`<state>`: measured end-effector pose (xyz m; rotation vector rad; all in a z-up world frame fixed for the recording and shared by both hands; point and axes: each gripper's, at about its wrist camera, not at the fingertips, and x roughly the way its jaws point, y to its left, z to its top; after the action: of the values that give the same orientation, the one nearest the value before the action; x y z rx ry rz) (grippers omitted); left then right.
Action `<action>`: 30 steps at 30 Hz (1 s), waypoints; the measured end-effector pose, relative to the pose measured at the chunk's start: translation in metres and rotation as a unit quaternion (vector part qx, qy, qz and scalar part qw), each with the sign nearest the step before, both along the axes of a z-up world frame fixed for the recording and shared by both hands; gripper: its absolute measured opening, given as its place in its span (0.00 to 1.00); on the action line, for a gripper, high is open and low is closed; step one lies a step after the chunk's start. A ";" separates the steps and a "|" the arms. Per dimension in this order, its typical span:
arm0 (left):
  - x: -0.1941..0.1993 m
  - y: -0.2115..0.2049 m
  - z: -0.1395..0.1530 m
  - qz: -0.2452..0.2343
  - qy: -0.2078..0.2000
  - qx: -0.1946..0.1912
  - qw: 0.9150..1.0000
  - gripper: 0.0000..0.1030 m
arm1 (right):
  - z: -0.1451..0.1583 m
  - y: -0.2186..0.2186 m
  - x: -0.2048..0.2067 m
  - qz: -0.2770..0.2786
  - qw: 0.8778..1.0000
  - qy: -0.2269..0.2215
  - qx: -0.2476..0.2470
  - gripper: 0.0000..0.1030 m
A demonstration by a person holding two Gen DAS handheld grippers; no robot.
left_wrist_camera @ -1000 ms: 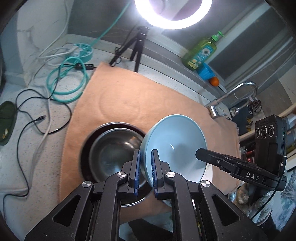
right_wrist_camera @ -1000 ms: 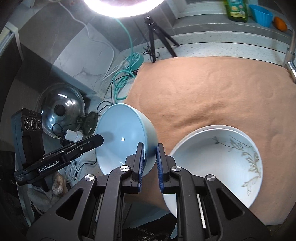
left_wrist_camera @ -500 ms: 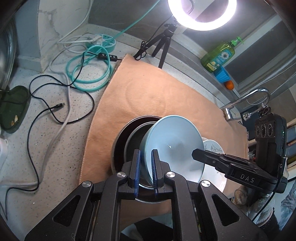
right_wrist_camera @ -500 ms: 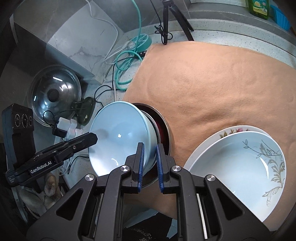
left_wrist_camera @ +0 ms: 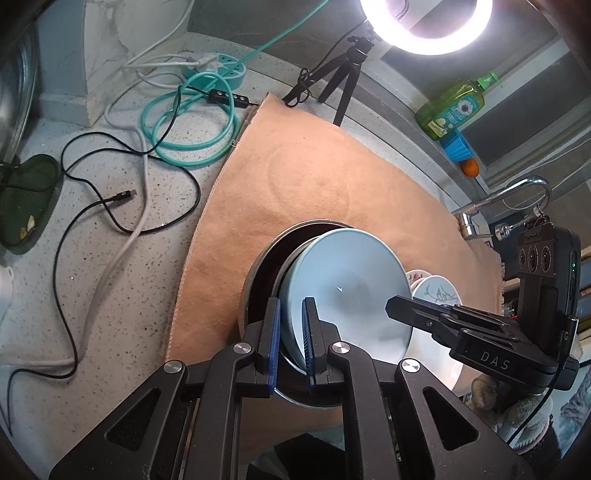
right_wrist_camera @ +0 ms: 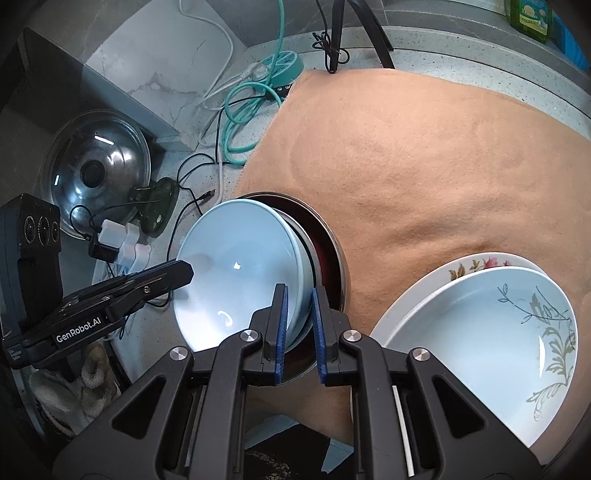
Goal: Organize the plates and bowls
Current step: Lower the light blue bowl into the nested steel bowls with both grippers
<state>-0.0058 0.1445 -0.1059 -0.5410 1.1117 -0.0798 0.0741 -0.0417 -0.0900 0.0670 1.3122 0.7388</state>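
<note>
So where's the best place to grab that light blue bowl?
By its thin rim, one finger inside and one outside. The light blue bowl is wide, smooth and round, so only the rim fits between fingers. Come from the near edge, as here: the left gripper and right gripper are both shut on opposite sides of the rim, keeping it steady over the steel bowl.

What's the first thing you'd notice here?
A pale blue bowl, pinched on opposite rims by the left gripper and the right gripper, tilts into a steel bowl on the tan cloth. A ring light glares above, and flowered plates sit stacked beside.
</note>
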 end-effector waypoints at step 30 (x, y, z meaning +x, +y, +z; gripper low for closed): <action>-0.014 0.009 0.010 0.022 -0.021 -0.007 1.000 0.10 | 0.020 -0.018 -0.007 -0.011 0.999 -0.031 0.031 0.27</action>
<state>-0.0195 0.1539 -0.0957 -0.5731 1.0576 -0.0595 0.0668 -0.0592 -0.0702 0.1067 1.2273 0.7564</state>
